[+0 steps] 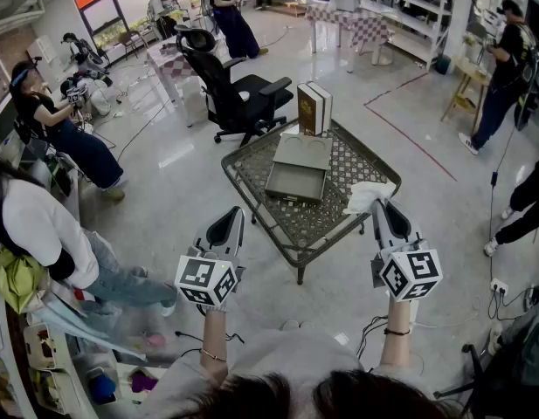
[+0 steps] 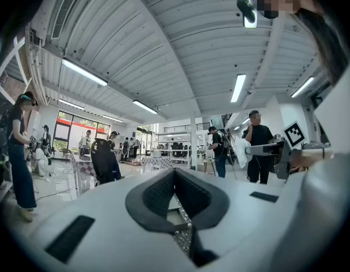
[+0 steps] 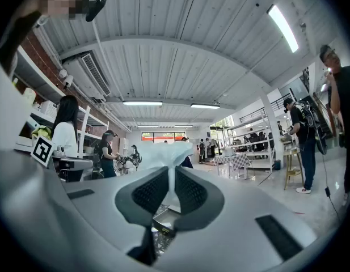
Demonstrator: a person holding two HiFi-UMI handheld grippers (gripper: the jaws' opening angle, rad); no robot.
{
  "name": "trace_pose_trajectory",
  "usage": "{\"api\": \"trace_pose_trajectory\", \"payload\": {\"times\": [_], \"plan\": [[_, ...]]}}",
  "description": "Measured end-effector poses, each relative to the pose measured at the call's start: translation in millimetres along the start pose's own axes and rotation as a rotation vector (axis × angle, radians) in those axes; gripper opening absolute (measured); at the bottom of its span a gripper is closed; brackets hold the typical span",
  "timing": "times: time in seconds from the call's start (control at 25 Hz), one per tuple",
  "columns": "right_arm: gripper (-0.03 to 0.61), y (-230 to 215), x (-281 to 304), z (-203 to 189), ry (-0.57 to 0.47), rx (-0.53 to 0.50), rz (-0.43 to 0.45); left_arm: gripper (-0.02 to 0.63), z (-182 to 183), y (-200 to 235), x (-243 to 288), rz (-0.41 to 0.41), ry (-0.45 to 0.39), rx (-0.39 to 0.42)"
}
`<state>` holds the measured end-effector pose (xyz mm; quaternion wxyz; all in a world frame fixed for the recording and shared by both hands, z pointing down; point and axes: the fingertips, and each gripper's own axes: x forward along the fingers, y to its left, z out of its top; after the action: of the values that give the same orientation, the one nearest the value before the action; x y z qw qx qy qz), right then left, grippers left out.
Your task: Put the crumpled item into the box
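Crumpled item (image 1: 367, 196) – white, tissue-like – sits pinched in the right gripper (image 1: 380, 206). In the right gripper view its fingers (image 3: 147, 192) stand narrow, pressed on a thin neck of the white material. The bulk of the item bunches out past the fingertips toward 12 o'clock.

Head view: the item is over the 3 o'clock edge of the mesh worktop (image 1: 252, 201), at the tip of the right gripper. The grey box (image 1: 295, 182) lies open near the worktop's centre, toward 9 o'clock from the item and apart from it. A flat grey panel (image 1: 302, 153) lies just beyond the box toward 12 o'clock. Two books (image 1: 314, 108) stand upright at the worktop's 12 o'clock edge.

Left gripper (image 1: 231, 221) is held off the worktop's 7 o'clock corner. Its fingers (image 2: 157, 194) are parted – nothing between them, only mesh and the box visible through the gap.

Black office chair (image 1: 234, 85) stands beyond the worktop toward 11 o'clock.
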<state>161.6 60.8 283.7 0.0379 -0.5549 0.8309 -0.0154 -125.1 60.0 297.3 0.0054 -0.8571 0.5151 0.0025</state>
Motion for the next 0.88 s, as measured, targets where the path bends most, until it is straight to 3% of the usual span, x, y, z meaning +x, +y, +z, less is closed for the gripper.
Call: {"api": "trace_pose_trajectory", "payload": {"times": [0.88], "plan": [[0.054,-27.7,0.2,-10.3,0.021,0.063,0.046,0.017,-12.1,-28.1,11.8,0.018,0.046,-0.015]]}}
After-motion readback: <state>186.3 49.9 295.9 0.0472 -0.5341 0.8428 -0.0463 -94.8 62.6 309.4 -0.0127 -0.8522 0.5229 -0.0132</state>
